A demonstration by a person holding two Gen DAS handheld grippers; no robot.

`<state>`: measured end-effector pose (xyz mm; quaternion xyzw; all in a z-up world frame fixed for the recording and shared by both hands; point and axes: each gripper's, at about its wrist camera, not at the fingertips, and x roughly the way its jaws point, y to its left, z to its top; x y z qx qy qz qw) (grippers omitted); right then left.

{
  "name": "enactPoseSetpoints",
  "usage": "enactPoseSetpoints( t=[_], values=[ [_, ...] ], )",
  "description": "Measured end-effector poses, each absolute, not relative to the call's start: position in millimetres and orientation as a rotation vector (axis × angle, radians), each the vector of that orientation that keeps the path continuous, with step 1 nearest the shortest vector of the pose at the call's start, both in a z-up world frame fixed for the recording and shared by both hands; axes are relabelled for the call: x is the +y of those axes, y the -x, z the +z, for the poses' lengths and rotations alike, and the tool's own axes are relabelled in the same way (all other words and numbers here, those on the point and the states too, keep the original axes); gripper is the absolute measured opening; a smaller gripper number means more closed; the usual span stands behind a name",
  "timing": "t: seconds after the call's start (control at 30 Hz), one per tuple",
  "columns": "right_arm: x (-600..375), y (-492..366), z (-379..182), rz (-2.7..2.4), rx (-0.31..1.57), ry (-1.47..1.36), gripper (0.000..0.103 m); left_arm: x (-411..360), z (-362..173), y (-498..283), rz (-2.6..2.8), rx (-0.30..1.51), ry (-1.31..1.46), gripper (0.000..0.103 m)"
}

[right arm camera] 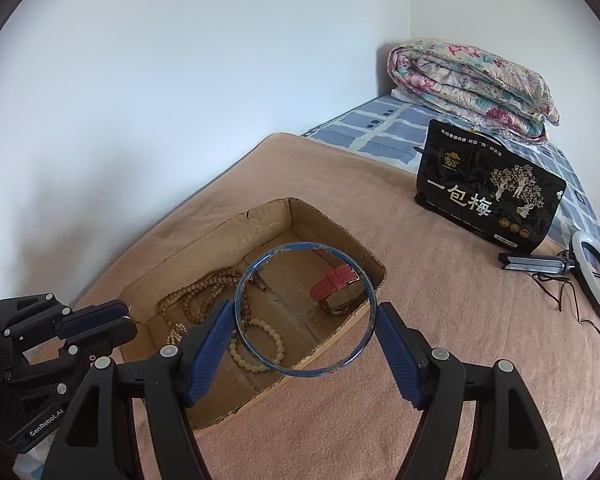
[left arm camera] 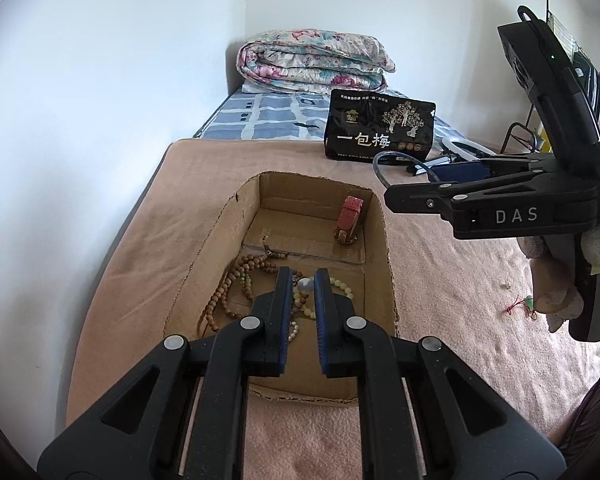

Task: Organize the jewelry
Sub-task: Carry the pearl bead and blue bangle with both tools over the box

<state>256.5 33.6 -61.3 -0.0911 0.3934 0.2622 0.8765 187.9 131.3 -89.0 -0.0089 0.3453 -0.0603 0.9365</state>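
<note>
An open cardboard box [left arm camera: 386, 248] [right arm camera: 342, 240] lies on the tan blanket. In it are a brown bead necklace [left arm camera: 228, 288] [right arm camera: 198, 292], a pale bead bracelet [left arm camera: 342, 286] [right arm camera: 260, 344] and a red strap watch [left arm camera: 350, 216] [right arm camera: 334, 282]. My left gripper [left arm camera: 303, 276] hovers over the box's near end, slightly open and empty; it also shows in the right wrist view [right arm camera: 108, 320]. My right gripper [right arm camera: 306, 308] is shut on a thin blue bangle [right arm camera: 256, 266] and holds it above the box. In the left wrist view the right gripper [left arm camera: 392, 196] is at the box's far right, bangle [left arm camera: 384, 158] in it.
A black snack bag [left arm camera: 380, 130] [right arm camera: 488, 192] stands behind the box. A ring light with cable [right arm camera: 598, 280] lies at the right. A folded floral quilt [left arm camera: 314, 60] [right arm camera: 472, 84] sits at the head of the bed. Walls border the left side. A small green and red trinket [left arm camera: 522, 306] lies on the blanket.
</note>
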Motion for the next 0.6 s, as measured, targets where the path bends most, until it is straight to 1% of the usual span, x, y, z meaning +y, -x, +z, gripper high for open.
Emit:
enactPoseSetpoints(
  t=[0.6],
  values=[
    [54,-278,-79,0.565,0.843,0.183,0.074,143,-98,-198,-0.096,0.716,0.038,0.010]
  ],
)
